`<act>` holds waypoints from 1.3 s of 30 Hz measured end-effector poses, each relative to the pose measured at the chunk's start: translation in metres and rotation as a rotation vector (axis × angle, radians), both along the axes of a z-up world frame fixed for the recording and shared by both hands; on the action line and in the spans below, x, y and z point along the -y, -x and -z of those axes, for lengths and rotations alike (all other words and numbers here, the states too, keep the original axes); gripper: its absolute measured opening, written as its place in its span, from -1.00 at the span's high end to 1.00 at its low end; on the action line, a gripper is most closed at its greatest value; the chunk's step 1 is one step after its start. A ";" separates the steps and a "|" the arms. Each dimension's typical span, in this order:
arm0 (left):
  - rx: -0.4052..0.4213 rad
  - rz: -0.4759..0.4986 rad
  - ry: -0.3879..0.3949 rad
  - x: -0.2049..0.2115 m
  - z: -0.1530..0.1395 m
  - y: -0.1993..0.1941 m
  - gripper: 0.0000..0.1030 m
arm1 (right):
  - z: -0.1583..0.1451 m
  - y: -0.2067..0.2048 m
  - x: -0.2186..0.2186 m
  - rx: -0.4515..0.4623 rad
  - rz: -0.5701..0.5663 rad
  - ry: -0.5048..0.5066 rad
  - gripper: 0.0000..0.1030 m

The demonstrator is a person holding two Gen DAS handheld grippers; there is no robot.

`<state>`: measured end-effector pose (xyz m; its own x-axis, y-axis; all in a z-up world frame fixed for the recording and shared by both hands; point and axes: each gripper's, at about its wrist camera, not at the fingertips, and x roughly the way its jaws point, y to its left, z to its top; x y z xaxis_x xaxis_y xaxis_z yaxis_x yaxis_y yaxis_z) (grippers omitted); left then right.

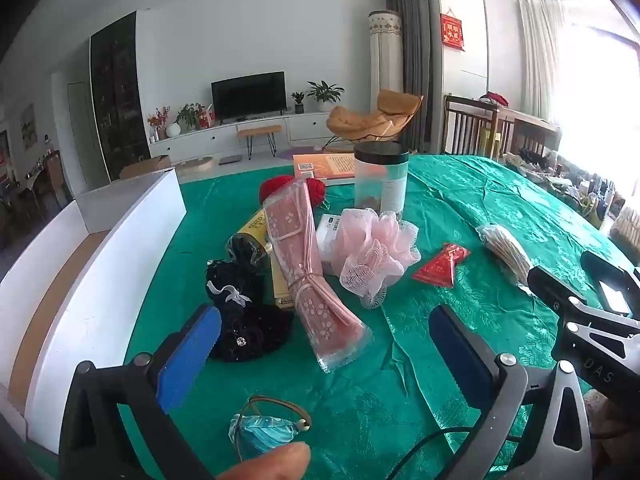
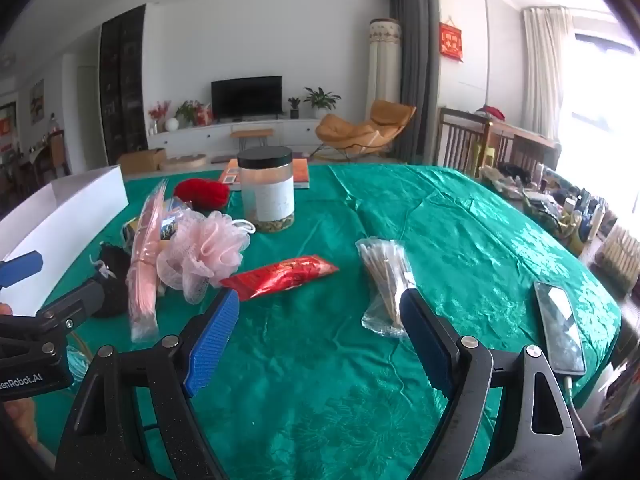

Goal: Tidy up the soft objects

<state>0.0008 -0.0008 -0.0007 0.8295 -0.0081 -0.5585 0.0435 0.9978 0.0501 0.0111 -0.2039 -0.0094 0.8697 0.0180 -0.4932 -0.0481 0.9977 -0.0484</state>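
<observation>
Green satin tablecloth (image 2: 460, 220), living room beyond; left claw (image 1: 324, 344), right claw (image 2: 320, 328) both agape, empty.

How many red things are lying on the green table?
2 for sure. A red foil packet lies in the middle, right of the pink bath pouf. A red yarn ball sits farther back, left of the jar. Others may hide in the pile.

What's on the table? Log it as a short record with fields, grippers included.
surface: green cloth
soft items: pink loofah; black scrunchie; red yarn
packets: pink sleeve; red packet; swabs
container: jar, upright
bin: white box, left edge
left gripper: open, holds nothing
right gripper: open, holds nothing
</observation>
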 end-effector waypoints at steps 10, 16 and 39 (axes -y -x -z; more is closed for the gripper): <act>-0.025 -0.033 0.014 -0.008 0.003 0.002 -1.00 | 0.001 -0.002 0.003 -0.018 0.005 -0.001 -0.65; -0.039 -0.051 0.008 -0.013 0.005 0.006 -1.00 | 0.001 -0.002 0.004 -0.019 0.006 -0.006 -0.65; -0.058 -0.074 -0.017 -0.019 0.010 0.009 -1.00 | 0.001 -0.002 0.004 -0.022 0.008 -0.009 -0.65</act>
